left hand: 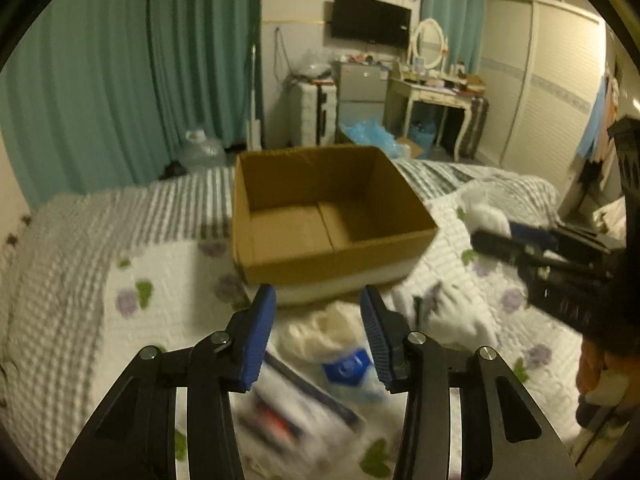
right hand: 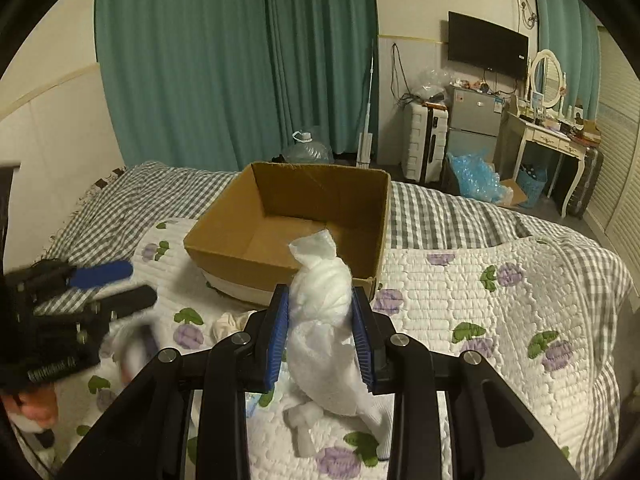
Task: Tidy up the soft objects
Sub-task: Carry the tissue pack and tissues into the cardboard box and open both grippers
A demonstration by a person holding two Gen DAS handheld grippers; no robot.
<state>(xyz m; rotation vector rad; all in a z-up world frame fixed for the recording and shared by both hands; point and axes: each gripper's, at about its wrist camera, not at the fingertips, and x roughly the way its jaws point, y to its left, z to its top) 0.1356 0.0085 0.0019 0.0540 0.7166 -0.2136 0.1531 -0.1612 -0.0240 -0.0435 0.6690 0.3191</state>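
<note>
Right gripper (right hand: 320, 332) tilted down, jaws clamping white cloth (right hand: 324, 320) before cardboard box (right hand: 280, 204).

Little can be read. The left gripper (right hand: 108, 284) at the near left carries white lettering on its black body — too blurred to make out. A blue label (left hand: 347, 367) on a packet (left hand: 352, 376) near the box (left hand: 280, 264) shows a round white mark — no legible words. Fridge (right hand: 474, 116) stickers are far too small.
</note>
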